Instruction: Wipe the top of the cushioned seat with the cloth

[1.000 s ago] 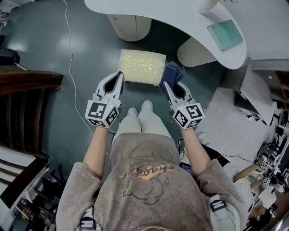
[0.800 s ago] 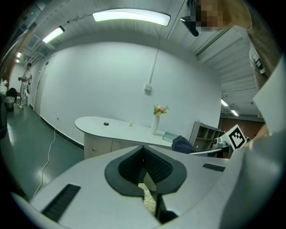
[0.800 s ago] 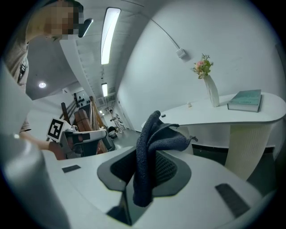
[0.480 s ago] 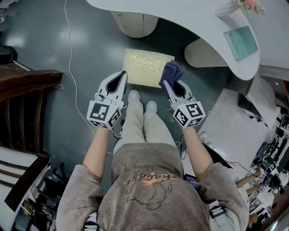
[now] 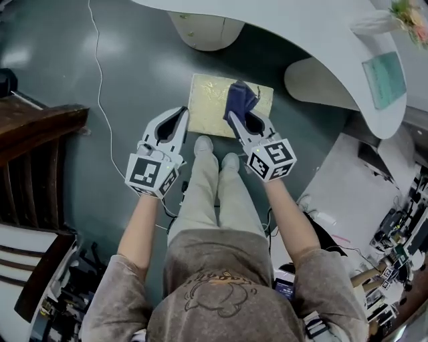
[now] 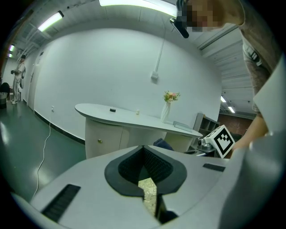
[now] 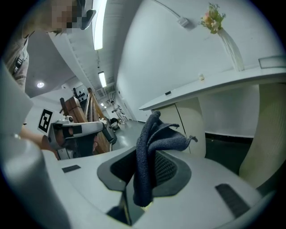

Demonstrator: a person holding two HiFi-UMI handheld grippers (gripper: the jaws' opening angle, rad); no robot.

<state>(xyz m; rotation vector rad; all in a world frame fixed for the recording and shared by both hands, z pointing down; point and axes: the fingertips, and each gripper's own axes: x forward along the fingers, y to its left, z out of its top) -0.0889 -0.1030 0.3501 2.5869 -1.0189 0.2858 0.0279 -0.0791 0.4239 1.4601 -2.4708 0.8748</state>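
Note:
The cushioned seat is a pale yellow square with a patterned top, on the floor just beyond the person's feet. My right gripper is shut on a dark blue cloth that bunches up over the seat's right half; in the right gripper view the cloth hangs pinched between the jaws. My left gripper hovers at the seat's left edge with its jaws shut and nothing in them. A strip of the seat shows past its tips in the left gripper view.
A curved white counter on rounded pedestals stands right behind the seat, with a green booklet and a flower vase on it. A white cable trails on the floor at left. Dark wooden furniture stands at the left.
The right gripper has carried the cloth from the seat's right edge onto its top. The left gripper stays at the left edge. The person has stepped closer to the seat.

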